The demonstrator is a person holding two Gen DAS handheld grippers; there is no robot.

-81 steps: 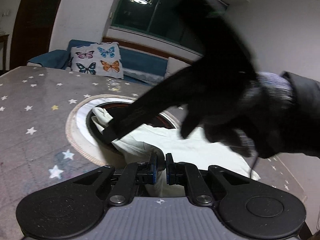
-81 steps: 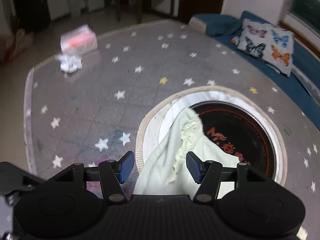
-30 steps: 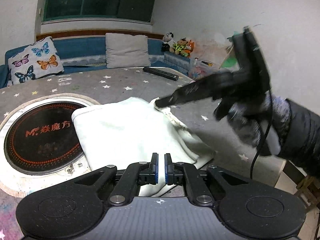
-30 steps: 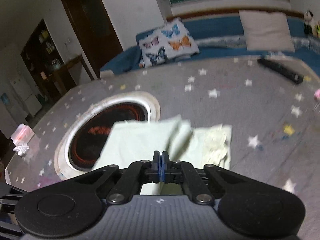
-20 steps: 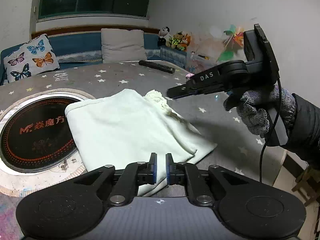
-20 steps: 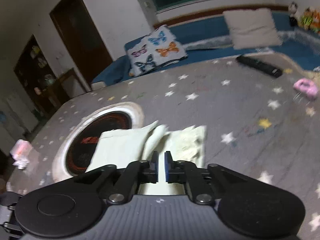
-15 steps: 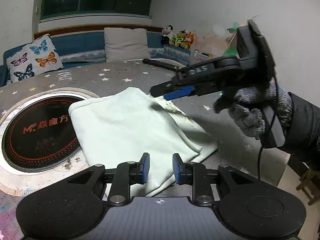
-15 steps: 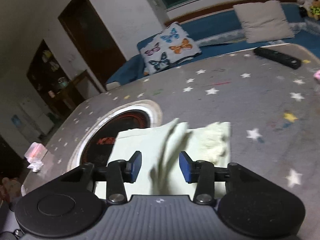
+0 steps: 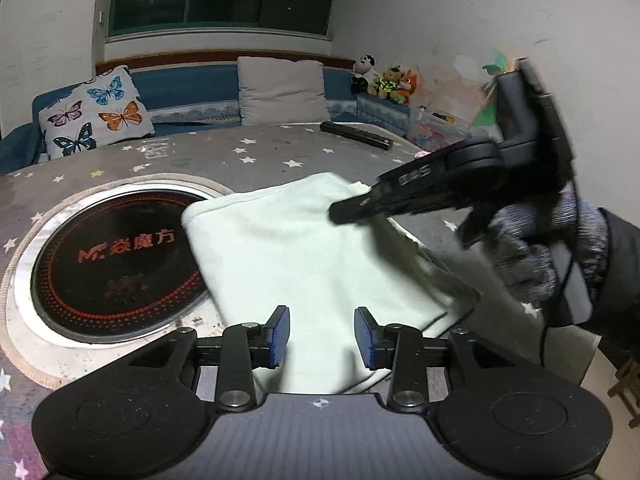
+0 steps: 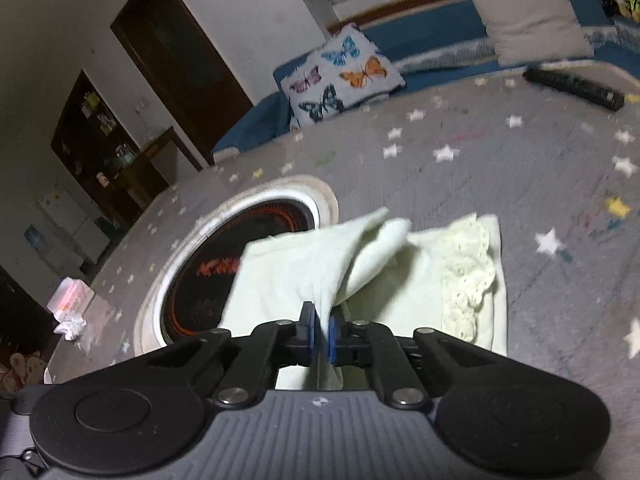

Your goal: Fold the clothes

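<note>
Pale green garment [image 9: 304, 256] lies folded at the centre of the left wrist frame, spread over a grey star-printed tablecloth [image 9: 248, 156] with its left edge overlapping the round black cooktop [image 9: 116, 256] set into the table at the left of the frame. Left gripper [image 9: 321, 335], at the bottom centre of that view, hangs over the garment's near edge with its blue-padded fingers [image 9: 279, 335] spread wide and nothing between them. At the right of the frame, a gloved hand [image 9: 536, 256] holds the right gripper [image 9: 348, 212], its tip down at the garment's far right corner. In the right wrist view, the cooktop [image 10: 240, 264] sits left of centre, and the garment [image 10: 288, 276] runs from its rim to the right, a lace-trimmed edge [image 10: 466, 276] lying flat right of centre. Right gripper [image 10: 320, 338], bottom centre, has its pads pressed together on a raised fold of the cloth, which peaks upward from the clamp. A butterfly-print cushion [image 10: 340, 76] and a black remote [image 10: 572, 88] sit in the upper part of the frame.
</note>
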